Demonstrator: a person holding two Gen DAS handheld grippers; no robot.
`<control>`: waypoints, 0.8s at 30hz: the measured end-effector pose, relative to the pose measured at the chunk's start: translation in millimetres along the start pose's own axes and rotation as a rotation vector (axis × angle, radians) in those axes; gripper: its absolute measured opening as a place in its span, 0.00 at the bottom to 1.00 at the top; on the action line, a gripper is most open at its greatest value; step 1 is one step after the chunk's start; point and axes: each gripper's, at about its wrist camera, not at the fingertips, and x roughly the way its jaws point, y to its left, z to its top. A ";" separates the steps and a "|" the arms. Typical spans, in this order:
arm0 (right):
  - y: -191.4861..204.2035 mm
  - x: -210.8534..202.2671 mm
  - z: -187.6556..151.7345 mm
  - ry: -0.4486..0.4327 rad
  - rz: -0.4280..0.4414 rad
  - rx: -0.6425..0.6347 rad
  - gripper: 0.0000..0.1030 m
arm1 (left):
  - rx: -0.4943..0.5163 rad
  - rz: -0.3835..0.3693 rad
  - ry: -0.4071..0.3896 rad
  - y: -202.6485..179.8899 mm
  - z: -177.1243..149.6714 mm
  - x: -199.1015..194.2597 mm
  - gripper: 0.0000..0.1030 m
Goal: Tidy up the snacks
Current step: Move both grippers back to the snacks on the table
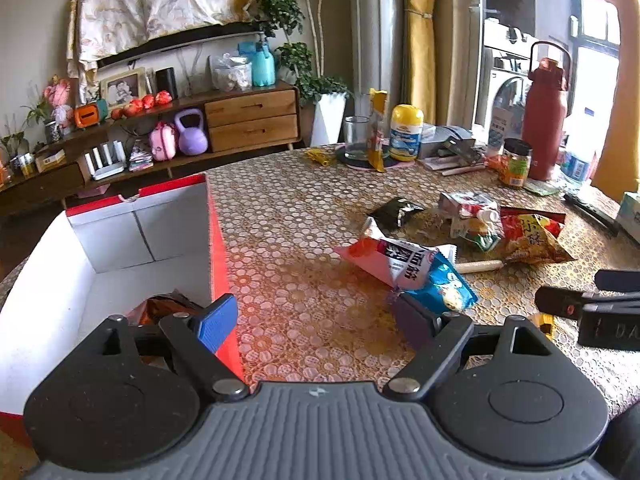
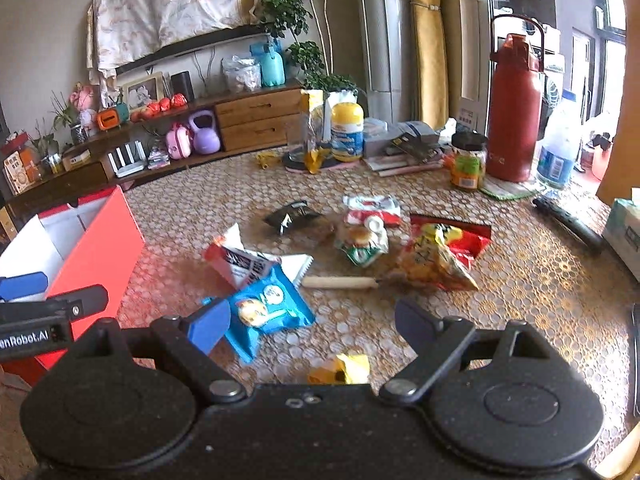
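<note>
Patterned with pale circles, the glossy tablecloth [image 2: 500,264] covers a round table before a wooden sideboard [image 2: 256,120]; at the left stands our red cardboard box [image 1: 218,248], white inside, with a crinkly brown packet [image 1: 160,308] on its floor; loose snacks lie in the middle: a blue foil pack [image 2: 268,308] touching a red-and-white pouch [image 2: 240,260], a black sachet [image 2: 292,212], a yellow-orange crisp bag [image 2: 436,260], and a slim pale stick [image 2: 340,282] between them; our left gripper [image 1: 316,320] hangs over the box's right wall, jaws wide apart and empty; our right gripper [image 2: 312,324] hovers near the blue pack, jaws likewise spread, gripping nothing.
</note>
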 end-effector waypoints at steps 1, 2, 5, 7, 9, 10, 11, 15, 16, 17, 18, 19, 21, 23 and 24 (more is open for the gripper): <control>-1.8 -0.3 -2.0 -0.004 -0.001 0.002 0.87 | 0.003 -0.002 0.001 -1.0 -0.7 0.4 0.83; -3.9 -0.3 -5.0 -0.006 -0.001 0.003 0.87 | 0.004 -0.003 0.004 -1.8 -1.5 1.0 0.83; -7.3 2.0 -14.8 0.006 -0.004 -0.002 0.86 | 0.010 -0.009 0.014 -4.2 -3.1 2.9 0.83; -10.2 6.0 -21.5 0.020 -0.005 -0.002 0.86 | 0.017 -0.012 0.023 -6.7 -4.9 4.8 0.84; -12.8 11.6 -28.1 0.038 -0.016 0.005 0.86 | 0.021 -0.013 0.026 -8.6 -6.2 6.5 0.83; -13.6 14.1 -30.0 0.045 -0.016 0.008 0.85 | 0.025 -0.015 0.030 -10.0 -6.6 7.5 0.83; -14.5 17.4 -31.9 0.050 -0.015 0.011 0.85 | 0.027 -0.016 0.031 -11.1 -7.1 8.1 0.84; -15.3 29.5 -36.7 0.069 -0.023 0.011 0.81 | 0.043 -0.022 0.040 -16.1 -9.5 11.4 0.83; -15.7 32.3 -37.8 0.076 -0.026 0.013 0.80 | 0.045 -0.026 0.040 -16.9 -10.0 11.9 0.83; -16.3 34.2 -38.5 0.079 -0.025 0.015 0.79 | 0.049 -0.029 0.041 -18.4 -10.6 12.8 0.83; -17.1 36.3 -39.2 0.083 -0.026 0.018 0.78 | 0.053 -0.031 0.043 -20.1 -11.0 13.7 0.83; -17.6 37.7 -39.4 0.088 -0.028 0.019 0.77 | 0.056 -0.033 0.043 -21.8 -11.7 14.8 0.83; -19.4 40.8 -39.5 0.100 -0.034 0.026 0.75 | 0.064 -0.038 0.046 -25.2 -12.6 17.1 0.83; -20.3 41.5 -40.2 0.102 -0.037 0.029 0.75 | 0.071 -0.041 0.049 -28.1 -13.8 19.8 0.83; -20.2 41.6 -40.2 0.103 -0.038 0.030 0.75 | 0.074 -0.043 0.049 -29.4 -14.1 21.0 0.83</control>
